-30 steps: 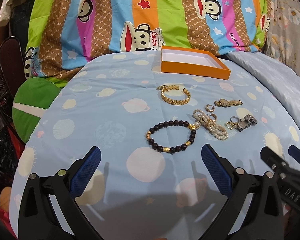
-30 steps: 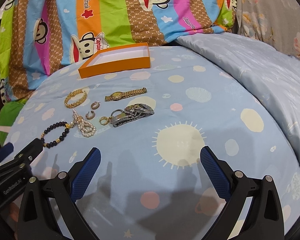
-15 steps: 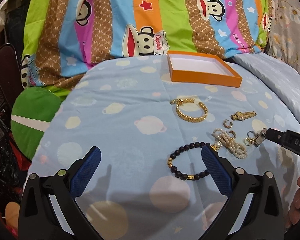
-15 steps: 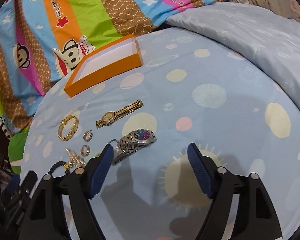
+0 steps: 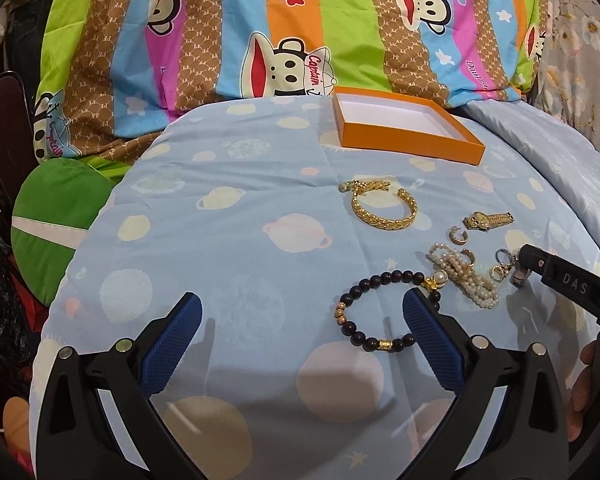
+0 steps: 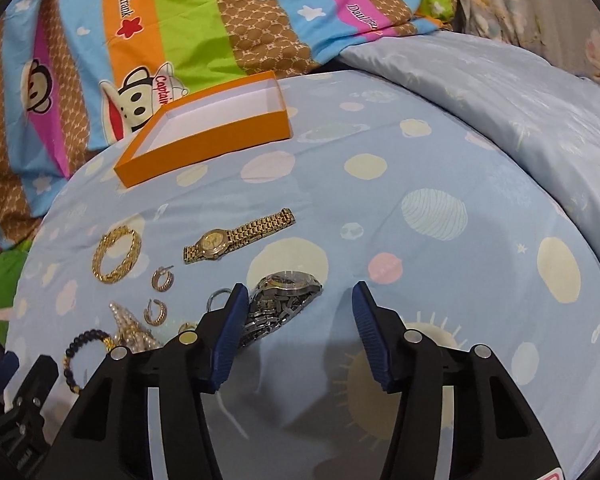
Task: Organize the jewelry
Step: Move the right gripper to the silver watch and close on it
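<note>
Jewelry lay scattered on blue bed sheet (image 6: 440,184), near empty orange box (image 6: 204,136). Right tongs (image 6: 296,300) closing over silver watch (image 6: 284,300); watch sat between the pads, against left pad, right pad not yet touching. Gold watch (image 6: 236,236) just beyond, gold bangle (image 6: 116,256) and two hoop earrings (image 6: 162,278) to its left. Left tongs (image 5: 300,312) spread wide, nothing between pads; bead bracelet (image 5: 380,312) lay by right pad. Pearl strand (image 5: 464,276) beside bracelet.
</note>
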Tool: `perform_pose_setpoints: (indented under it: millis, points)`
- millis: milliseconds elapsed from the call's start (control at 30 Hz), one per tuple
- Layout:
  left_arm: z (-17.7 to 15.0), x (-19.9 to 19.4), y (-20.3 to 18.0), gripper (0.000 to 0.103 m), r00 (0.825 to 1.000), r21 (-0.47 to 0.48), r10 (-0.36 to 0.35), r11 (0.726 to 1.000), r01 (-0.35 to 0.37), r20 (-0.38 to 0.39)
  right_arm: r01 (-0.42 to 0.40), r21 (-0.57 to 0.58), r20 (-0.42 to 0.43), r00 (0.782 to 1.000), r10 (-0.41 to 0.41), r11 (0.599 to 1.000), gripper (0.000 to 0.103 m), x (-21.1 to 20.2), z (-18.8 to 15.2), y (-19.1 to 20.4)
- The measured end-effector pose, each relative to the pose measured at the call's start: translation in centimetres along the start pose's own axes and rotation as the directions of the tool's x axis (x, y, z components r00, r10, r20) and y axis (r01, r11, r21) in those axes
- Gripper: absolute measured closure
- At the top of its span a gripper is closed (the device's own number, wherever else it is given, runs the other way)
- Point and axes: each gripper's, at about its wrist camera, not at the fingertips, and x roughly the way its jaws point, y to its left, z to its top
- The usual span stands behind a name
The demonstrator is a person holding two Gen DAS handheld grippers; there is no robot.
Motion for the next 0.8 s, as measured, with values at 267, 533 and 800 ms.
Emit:
perform_pose_setpoints:
  millis: [267, 533, 800]
  points:
    - [0.0, 0.2, -0.2, 0.005, 1.000, 0.009, -0.006, 1.000, 0.006, -0.005, 0.017, 0.029, 0.003, 1.000, -0.018, 0.999, 0.055, -1.4, -0.2, -1.8]
    - [-0.2, 0.4, -0.6, 0.005, 1.000, 0.012, -0.019, 1.000, 0.019, -0.016, 0.029, -0.044, -0.010, 1.000, -0.029, 0.999, 0.054, 0.6, 0.3, 0.0]
    - [-0.2, 0.9, -1.1, 0.005, 0.998, 0.030, -0.033, 0.999, 0.035, -0.056, 0.014, -0.049, 0.001, 1.000, -0.014, 0.999, 0.082, 0.4, 0.1, -0.5]
